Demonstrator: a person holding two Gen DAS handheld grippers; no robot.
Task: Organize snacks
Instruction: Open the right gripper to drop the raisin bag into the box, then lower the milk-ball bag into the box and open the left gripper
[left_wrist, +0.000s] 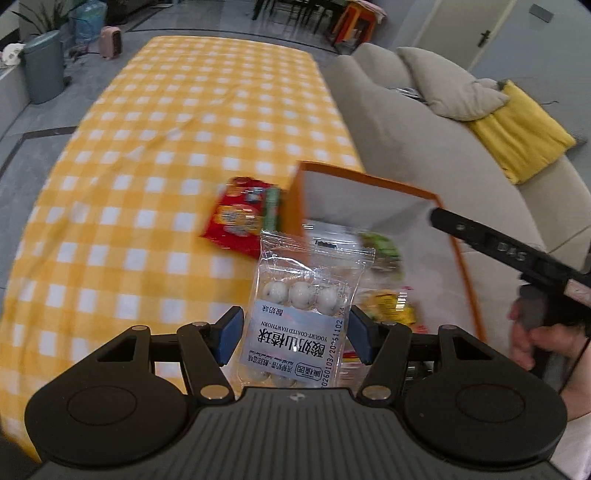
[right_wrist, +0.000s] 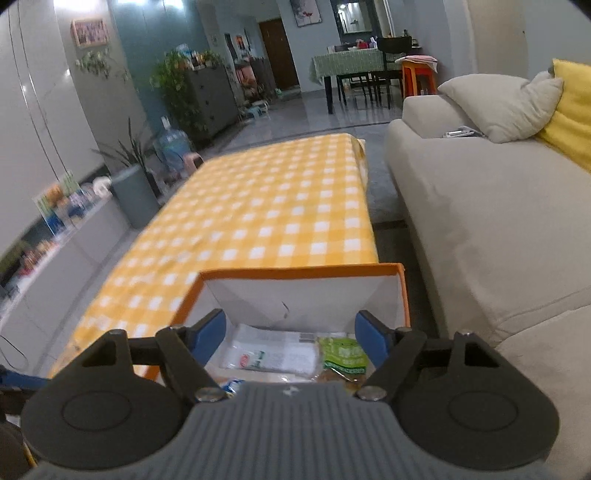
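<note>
My left gripper (left_wrist: 295, 332) is shut on a clear packet of yogurt-coated hawthorn balls (left_wrist: 306, 295) and holds it upright above the yellow-checked table (left_wrist: 166, 155), just left of the box. The white box with an orange rim (left_wrist: 369, 195) stands at the table's near right corner, with several snack packets inside. A red snack pack (left_wrist: 236, 218) lies on the cloth against the box's left wall. My right gripper (right_wrist: 290, 332) hangs open over the box (right_wrist: 303, 295), nothing between its blue pads (right_wrist: 207, 332). Below it lie a white packet (right_wrist: 273, 354) and a green packet (right_wrist: 343, 356).
A beige sofa (right_wrist: 480, 221) with a grey pillow and a yellow cushion (left_wrist: 517, 136) runs along the table's right side. A grey bin (left_wrist: 44, 66) stands on the floor at the far left. A person's hand (left_wrist: 532, 339) grips the right tool.
</note>
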